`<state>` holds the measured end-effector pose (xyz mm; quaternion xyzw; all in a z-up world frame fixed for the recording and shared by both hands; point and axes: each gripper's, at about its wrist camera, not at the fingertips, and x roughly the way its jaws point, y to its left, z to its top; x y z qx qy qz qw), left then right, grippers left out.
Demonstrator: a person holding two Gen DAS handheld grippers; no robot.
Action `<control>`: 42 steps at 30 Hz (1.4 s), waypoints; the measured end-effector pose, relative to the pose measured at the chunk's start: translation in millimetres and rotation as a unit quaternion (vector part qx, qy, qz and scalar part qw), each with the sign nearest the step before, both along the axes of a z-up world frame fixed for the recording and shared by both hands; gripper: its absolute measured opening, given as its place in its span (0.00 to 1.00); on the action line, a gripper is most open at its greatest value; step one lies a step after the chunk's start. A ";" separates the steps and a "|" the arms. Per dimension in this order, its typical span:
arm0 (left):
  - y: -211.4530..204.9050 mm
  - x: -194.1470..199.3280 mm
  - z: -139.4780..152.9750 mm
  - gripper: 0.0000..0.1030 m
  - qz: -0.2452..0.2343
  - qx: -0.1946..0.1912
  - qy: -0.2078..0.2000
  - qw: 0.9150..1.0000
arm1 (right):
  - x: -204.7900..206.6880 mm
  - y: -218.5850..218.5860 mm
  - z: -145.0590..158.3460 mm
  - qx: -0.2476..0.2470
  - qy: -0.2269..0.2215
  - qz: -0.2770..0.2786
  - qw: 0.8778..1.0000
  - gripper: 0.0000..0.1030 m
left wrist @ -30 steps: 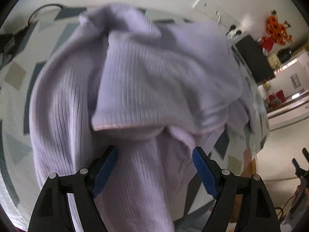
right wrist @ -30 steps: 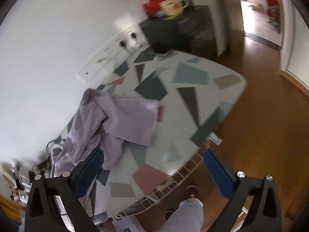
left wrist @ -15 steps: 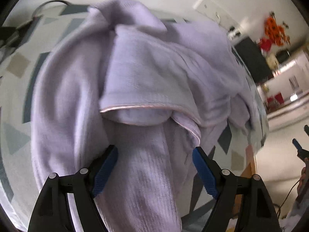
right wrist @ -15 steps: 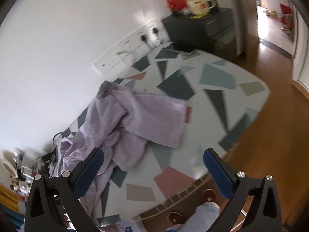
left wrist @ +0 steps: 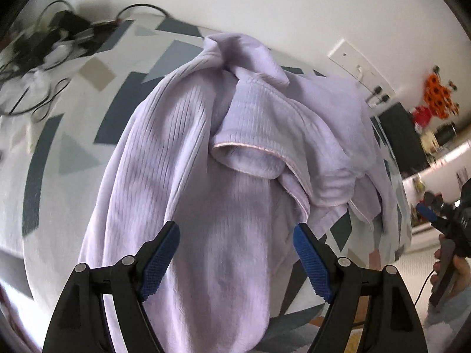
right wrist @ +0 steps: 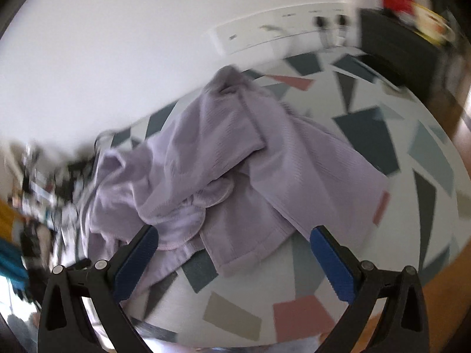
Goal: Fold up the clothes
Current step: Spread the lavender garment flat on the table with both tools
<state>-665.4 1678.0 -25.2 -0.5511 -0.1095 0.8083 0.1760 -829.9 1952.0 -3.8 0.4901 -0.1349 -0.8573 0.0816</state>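
Observation:
A crumpled lilac ribbed garment [left wrist: 229,158] lies in a heap on a table [left wrist: 73,135] with a grey, blue and pink geometric pattern. Part of it hangs over the near edge. My left gripper [left wrist: 235,253] hovers open just above the hanging part, and the cloth passes under the gap without touching the blue pads. In the right wrist view the same garment [right wrist: 223,164] fills the middle, and my right gripper [right wrist: 234,253] stands open above its near hem and the table [right wrist: 353,235]. The right gripper [left wrist: 438,214] also shows at the far right of the left wrist view, held by a hand.
Black cables and plugs [left wrist: 50,38] lie at the table's far left corner. A white wall with a socket strip [right wrist: 282,32] runs behind the table. A dark cabinet [left wrist: 403,138] with orange flowers [left wrist: 438,94] stands to the right. Wooden floor [right wrist: 441,282] lies beyond the table's edge.
The left gripper has pulled back and rolled, so more table and the cables now show. The right gripper has swung in over the garment, which now lies close under its fingers.

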 end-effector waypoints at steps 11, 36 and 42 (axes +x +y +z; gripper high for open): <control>59.2 42.7 -5.6 0.77 0.046 -0.038 -0.016 0.998 | -17.7 -10.9 -64.2 0.103 -0.019 0.216 0.971 1.00; 104.4 11.9 -38.6 0.77 0.015 -0.123 -0.016 0.992 | -50.0 -51.6 -113.4 0.175 -0.022 0.341 0.923 1.00; 95.9 -4.3 -39.9 0.77 0.008 -0.113 -0.017 0.993 | -69.5 -46.0 -105.4 0.136 -0.044 0.280 0.949 0.95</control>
